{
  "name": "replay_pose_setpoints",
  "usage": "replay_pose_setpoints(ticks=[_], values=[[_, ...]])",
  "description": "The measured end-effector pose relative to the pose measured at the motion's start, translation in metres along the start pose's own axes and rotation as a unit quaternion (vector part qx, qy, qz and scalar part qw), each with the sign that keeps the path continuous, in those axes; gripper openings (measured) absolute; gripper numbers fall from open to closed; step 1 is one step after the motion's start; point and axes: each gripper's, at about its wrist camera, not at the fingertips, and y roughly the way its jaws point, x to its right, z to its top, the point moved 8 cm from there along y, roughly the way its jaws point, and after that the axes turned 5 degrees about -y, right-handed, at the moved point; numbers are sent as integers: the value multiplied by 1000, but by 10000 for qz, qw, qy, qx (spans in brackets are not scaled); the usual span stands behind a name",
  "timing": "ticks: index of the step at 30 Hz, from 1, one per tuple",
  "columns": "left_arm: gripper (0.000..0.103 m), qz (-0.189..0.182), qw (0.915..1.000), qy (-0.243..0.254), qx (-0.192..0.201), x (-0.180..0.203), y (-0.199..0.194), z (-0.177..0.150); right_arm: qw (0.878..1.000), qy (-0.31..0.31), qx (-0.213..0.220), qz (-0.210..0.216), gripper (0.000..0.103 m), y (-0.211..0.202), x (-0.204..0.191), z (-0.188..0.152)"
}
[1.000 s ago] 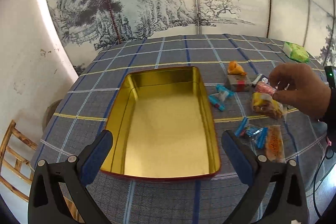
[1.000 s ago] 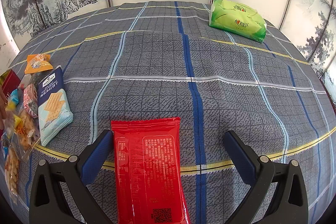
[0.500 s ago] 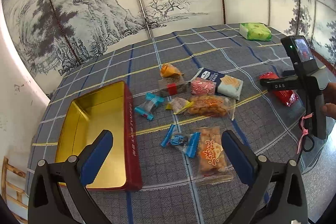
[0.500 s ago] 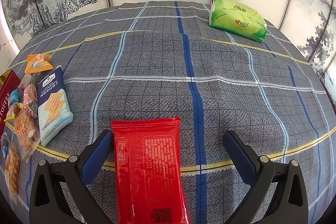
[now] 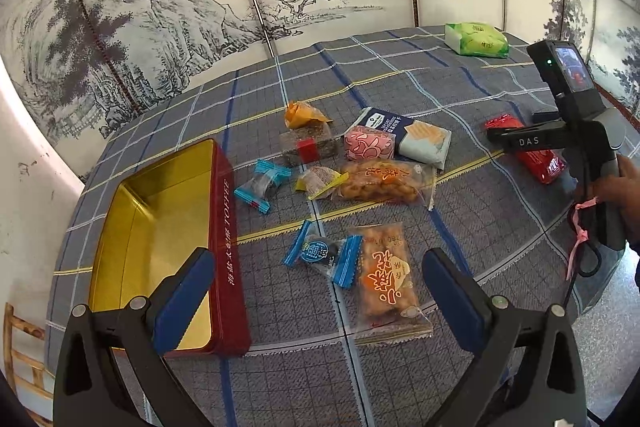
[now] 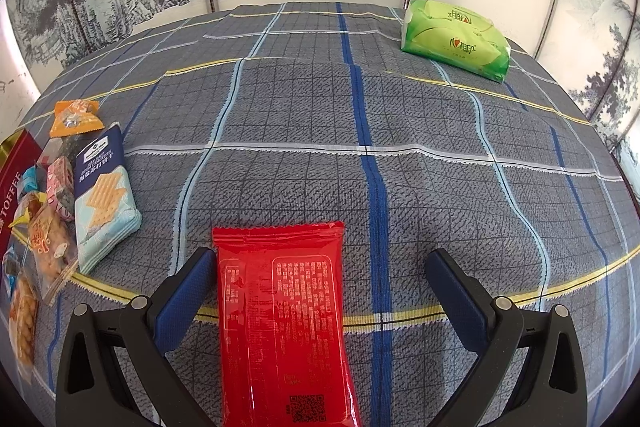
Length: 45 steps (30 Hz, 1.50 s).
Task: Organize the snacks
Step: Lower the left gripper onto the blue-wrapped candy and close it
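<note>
Snacks (image 5: 372, 183) are seen scattered on the checked cloth (image 6: 320, 107), just right of an empty gold tin (image 5: 160, 227) marked TOFFEE. The left gripper (image 5: 320, 291) is held wide open above a blue candy (image 5: 320, 253) and an orange packet (image 5: 386, 283), gripping nothing. The right gripper (image 6: 320, 287) is likewise spread wide, with a red packet (image 6: 284, 319) lying flat between its fingers, unclamped. A green pack (image 6: 456, 41) is set well apart at the far edge.

Likely home dining room; plaid-clothed table (image 6: 400, 131); ink-landscape wall panels (image 5: 168, 15); wooden chair (image 5: 18, 355).
</note>
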Motion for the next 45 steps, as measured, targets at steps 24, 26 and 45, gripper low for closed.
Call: replay_pose_setpoints(ticks=[24, 26, 45], values=[[101, -755, 9913, -766, -764, -21, 16, -7, 9994, -266, 49, 208, 98, -23, -1, -27], [101, -783, 9904, -805, -804, -19, 18, -5, 9994, -276, 50, 215, 97, -22, -1, -26], [68, -808, 9565, -2183, -1761, -30, 81, -1, 9992, -301, 49, 253, 99, -23, -1, -26]])
